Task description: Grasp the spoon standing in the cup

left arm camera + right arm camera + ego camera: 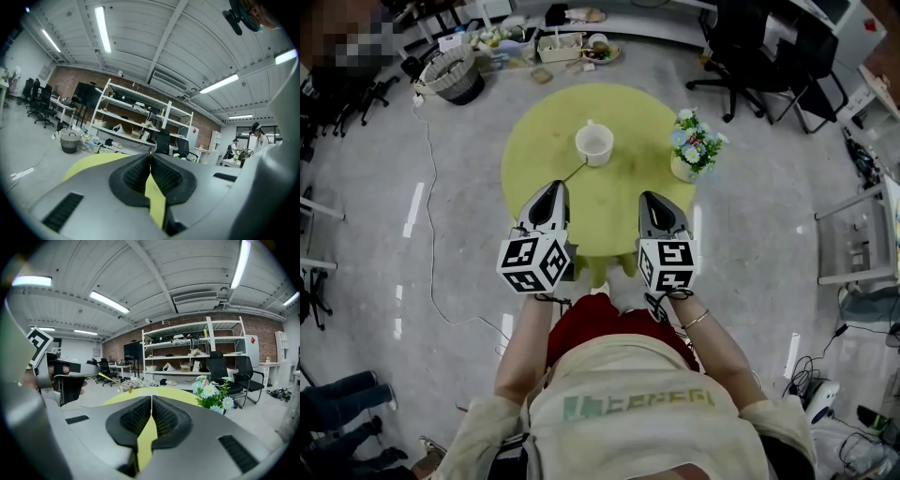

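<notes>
Now left tool point(553, 186), right tool point(652, 196) closed; spoon point(572, 172) untouched.

The head view looks steeply down on the round table point(609, 202) from high above, while both gripper views skim level across its top toward the same shelves point(136, 117).

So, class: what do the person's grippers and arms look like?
The left gripper and right gripper are grey tapered shells, black ribbed pads, each with a white cube of black square markers. Pale short sleeves; thin bracelet on the right wrist.
</notes>
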Tool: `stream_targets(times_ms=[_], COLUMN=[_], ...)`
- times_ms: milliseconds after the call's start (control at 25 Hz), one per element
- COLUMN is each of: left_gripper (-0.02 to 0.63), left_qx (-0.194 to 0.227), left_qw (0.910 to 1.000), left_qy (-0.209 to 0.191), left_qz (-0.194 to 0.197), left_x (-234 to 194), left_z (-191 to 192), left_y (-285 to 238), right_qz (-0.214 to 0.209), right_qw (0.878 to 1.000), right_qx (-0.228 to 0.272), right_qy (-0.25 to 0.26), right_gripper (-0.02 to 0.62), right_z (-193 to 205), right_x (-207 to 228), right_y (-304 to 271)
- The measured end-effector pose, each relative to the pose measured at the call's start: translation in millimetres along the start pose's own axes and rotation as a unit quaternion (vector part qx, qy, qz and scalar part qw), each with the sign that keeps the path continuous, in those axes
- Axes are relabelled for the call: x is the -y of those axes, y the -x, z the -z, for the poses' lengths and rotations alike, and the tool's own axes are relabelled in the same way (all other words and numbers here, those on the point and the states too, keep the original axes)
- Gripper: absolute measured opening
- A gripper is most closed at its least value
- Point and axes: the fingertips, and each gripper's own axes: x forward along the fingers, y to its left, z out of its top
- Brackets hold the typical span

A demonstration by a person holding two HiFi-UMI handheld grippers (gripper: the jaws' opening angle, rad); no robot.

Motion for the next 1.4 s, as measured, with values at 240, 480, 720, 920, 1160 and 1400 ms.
stream_targets(times_ms=[240,480,720,920,1160,1400], left_gripper=[0.026,0.026,0.026,0.026,0.026,0.026], left_qx=[0.007,0.008,0.004,-0.002,-0.009,-0.012], left_qw=[0.9998,0.9995,0.9992,0.9989,0.9984,0.9981], left_qy=[0.003,0.003,0.0,-0.003,-0.001,0.003], left_qz=[-0.019,-0.032,-0.041,-0.048,-0.055,-0.06], left_x=[3,18,37,48,54,64], left_z=[4,16,25,33,43,53], left_y=[25,43,55,66,80,94], right_qz=[-0.009,-0.017,-0.024,-0.024,-0.029,-0.037], right_qw=[1.0,1.0,1.0,1.0,1.0,0.999], right_qx=[0.004,0.003,0.005,0.005,0.002,0.0], right_qy=[0.003,0.005,0.005,0.005,0.005,0.009], right_gripper=[0.037,0.037,0.037,0.037,0.037,0.037], right_z=[5,14,18,22,28,36], right_x=[-3,3,12,18,18,17], right_y=[18,37,56,71,85,101])
